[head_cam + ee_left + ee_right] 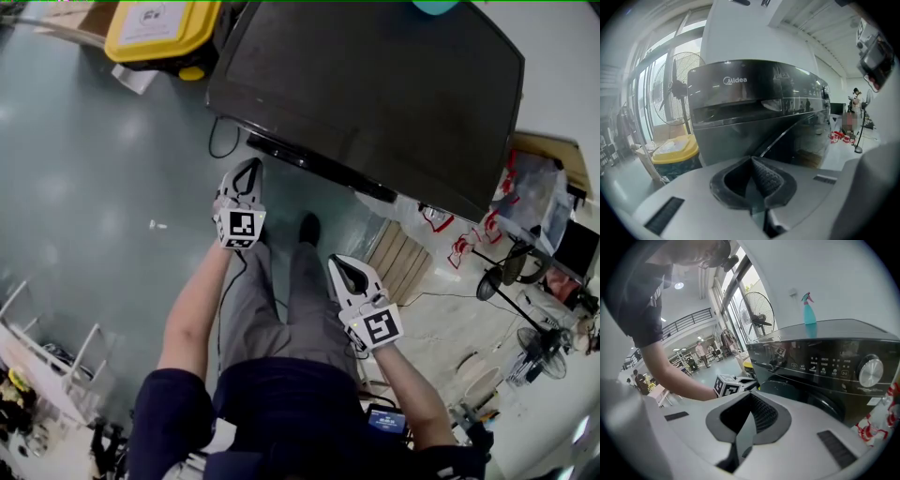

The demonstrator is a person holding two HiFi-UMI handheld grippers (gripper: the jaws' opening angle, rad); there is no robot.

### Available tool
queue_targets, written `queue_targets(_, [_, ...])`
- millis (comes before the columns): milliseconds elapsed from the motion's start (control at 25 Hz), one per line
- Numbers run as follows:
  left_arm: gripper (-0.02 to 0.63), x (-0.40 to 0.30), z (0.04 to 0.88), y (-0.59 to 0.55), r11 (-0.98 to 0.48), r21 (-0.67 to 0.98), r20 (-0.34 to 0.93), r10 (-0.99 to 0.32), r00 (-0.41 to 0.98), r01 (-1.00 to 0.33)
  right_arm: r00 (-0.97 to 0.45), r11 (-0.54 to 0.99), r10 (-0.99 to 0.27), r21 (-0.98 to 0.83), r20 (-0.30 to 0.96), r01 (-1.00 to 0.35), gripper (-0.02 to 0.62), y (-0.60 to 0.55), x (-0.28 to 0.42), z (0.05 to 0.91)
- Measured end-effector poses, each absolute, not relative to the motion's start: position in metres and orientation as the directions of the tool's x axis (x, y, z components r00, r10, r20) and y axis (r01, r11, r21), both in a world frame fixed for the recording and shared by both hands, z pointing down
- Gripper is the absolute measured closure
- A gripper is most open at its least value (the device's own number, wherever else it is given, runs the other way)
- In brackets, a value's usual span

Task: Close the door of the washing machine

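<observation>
So both grippers are up in front of the person, held over the grey trousers [281, 300] and the greenish floor [94, 187]. The left gripper [249, 173] has its fingers pressed together with nothing between them; you can see the ribbed pads meeting in its own view [751, 161]. It's the same with the right gripper [342, 272]: fingers together and empty [750, 397]. It sits a bit lower and closer to the body than the left one. From the right gripper view you can also spot the left one's marker cube [727, 385] poking out just beyond the forearm.

Right past the fingertips is the washing machine [375, 94], a dark, glossy Midea front-loader [754, 108]. Neither gripper is touching it. The door [825, 404] is the round one on the front, under the control panel, and it looks like it's lying flat against the front. I can't tell if it's latched. There's a silver knob [870, 372] at the panel's right end, and a teal spray bottle [809, 310] stands on top of the machine.

Next to the machine sits a yellow-lidded bin [164, 28], and further back a big standing fan [757, 317] stands by the windows. Way off in the hall, a few people [700, 352] are standing around.
</observation>
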State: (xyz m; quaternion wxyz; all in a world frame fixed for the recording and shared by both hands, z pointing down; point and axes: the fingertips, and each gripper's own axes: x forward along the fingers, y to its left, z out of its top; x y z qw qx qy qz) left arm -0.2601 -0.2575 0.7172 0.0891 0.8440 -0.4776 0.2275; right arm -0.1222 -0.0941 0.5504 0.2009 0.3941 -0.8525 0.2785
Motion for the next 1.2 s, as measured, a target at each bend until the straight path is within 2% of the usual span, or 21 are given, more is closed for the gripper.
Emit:
queue_targets(440, [0.583,-0.271,0.651,-0.247,-0.539,-0.079,0.433,-0.776,0.458,-0.839,-0.573,0.544,-0.658,-0.219,0.489,-0.810,0.575,-0.122,-0.117,0.513])
queue_targets(1200, [0.583,-0.276,0.471,-0.239,-0.511,-0.078,0.217,-0.847,0.486,-0.856,-0.514,0.504,-0.801,-0.117,0.307,-0.856,0.575,-0.162,-0.091,0.402])
